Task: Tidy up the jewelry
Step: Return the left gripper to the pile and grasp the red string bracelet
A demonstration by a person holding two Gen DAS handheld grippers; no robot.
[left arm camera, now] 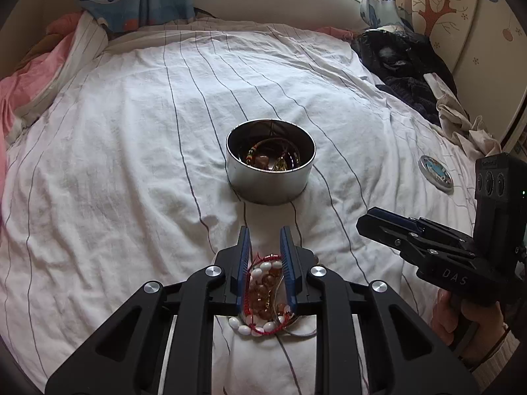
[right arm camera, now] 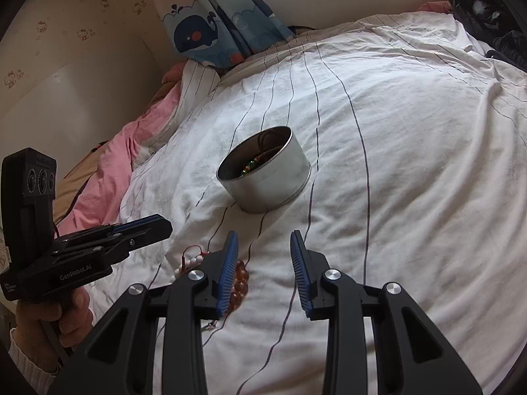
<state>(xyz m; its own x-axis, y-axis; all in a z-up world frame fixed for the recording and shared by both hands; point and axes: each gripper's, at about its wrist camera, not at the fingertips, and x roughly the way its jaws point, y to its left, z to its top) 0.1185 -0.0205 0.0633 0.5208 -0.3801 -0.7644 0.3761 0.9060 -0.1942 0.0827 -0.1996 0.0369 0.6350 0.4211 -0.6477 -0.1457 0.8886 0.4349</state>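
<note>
White bedsheet (left arm camera: 131, 131) with thin dark stripes covers the bed. Pink bedding (right arm camera: 108, 177) bunched along one edge. Whale-print curtain (right arm camera: 204, 33) at the head. Dark clothing (left arm camera: 395, 59) heaped at the opposite edge.

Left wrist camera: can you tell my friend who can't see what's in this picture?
The left gripper hangs over a small heap of bracelets on a striped white bedsheet. Beyond it stands an open round tin holding more jewelry.
</note>
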